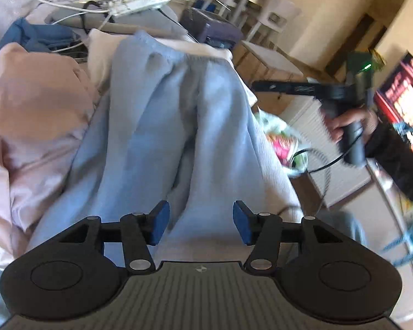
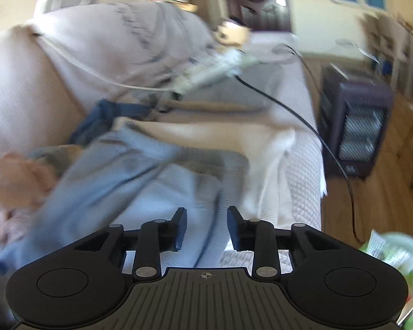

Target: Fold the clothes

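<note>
Blue sweatpants (image 1: 162,126) lie spread on a sofa (image 2: 27,88) draped in pale covers, waistband at the far end, legs running back toward the grippers. Their long axis follows the left gripper's (image 1: 198,227) line of sight, so that gripper sits right over the near leg ends, jaws partly apart with cloth showing beneath but nothing pinched. The right gripper (image 2: 205,228) hangs at the pants' right edge, near the sofa's front, jaws narrower and also empty. Both reach the near end about equally; the left looks better centred. Folding likely calls for grasping these near ends and carrying them toward the waistband.
</note>
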`<act>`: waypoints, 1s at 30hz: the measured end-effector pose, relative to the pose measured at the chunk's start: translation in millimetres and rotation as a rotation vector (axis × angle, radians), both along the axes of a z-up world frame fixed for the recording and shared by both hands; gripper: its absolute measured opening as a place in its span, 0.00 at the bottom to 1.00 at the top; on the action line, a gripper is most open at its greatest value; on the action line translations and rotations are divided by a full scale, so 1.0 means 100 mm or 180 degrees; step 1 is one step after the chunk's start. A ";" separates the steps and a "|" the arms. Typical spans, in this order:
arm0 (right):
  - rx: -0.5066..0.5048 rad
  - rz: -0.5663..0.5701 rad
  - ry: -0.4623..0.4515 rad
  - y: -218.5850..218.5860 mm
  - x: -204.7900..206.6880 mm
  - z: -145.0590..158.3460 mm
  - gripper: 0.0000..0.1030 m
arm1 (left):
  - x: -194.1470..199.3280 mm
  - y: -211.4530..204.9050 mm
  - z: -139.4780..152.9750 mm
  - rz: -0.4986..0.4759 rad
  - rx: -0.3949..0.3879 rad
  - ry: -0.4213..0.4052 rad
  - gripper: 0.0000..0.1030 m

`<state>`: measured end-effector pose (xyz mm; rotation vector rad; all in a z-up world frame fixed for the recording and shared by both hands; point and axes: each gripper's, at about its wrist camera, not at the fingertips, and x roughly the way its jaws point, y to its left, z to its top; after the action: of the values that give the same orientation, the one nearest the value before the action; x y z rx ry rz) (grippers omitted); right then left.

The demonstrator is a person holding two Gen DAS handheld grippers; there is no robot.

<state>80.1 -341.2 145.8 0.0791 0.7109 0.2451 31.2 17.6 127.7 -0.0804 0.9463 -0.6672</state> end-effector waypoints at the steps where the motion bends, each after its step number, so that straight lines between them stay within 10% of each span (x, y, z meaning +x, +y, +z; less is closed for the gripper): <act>1: -0.0026 0.0178 0.0035 0.00 -0.11 0.05 0.32 | -0.04 0.01 -0.02 -0.0033 0.0001 0.0008 0.48; 10: 0.0025 0.0776 0.0332 0.00 -0.90 0.24 0.32 | -0.31 0.03 -0.26 -0.0075 -0.0128 -0.0128 0.49; 30: 0.0643 0.0704 0.0871 0.68 -1.25 -0.72 0.32 | -0.17 -0.23 -0.58 -0.0667 0.0037 -0.0948 0.50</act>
<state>-45.0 -273.4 73.5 0.2305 0.9671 0.5249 14.4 -5.5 70.0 0.1277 0.6759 -0.8409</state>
